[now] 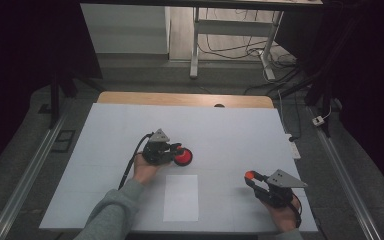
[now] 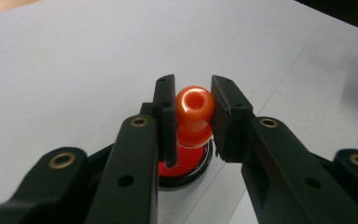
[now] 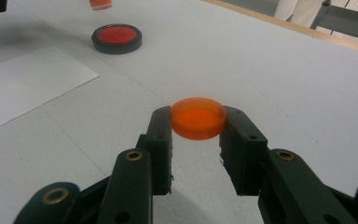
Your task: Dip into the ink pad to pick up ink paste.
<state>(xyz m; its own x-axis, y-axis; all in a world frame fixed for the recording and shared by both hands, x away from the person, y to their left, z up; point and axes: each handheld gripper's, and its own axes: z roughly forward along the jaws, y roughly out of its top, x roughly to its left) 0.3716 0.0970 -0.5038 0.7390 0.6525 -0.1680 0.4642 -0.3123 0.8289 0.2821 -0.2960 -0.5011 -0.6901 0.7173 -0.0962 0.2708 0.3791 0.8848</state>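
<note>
Grippers hold an orange knob and an orange disc over the white table

Left gripper (image 2: 193,116) is clamped on an orange knob (image 2: 194,114) — a small glossy piece with a rounded head and a hole in its top, pressed between the two black jaws. Right under the knob sits a red dish with a black rim (image 2: 186,170), which rests on the white table (image 2: 74,60). Whether the knob's foot touches the dish cannot be told from these views. In the high view the same gripper (image 1: 177,149) sits near the middle of the table, with the red dish (image 1: 184,157) just beside its tips.

Right gripper (image 3: 196,122) is closed on a flat orange disc (image 3: 198,117) — the jaws press on its rim from both sides and it lies level between them. In the high view this gripper (image 1: 250,176) is held near the person's right edge of the table, well apart from the left one.

A white sheet of paper (image 1: 181,197) lies flat on the table between the two hands, just on the near side of the red dish.
</note>
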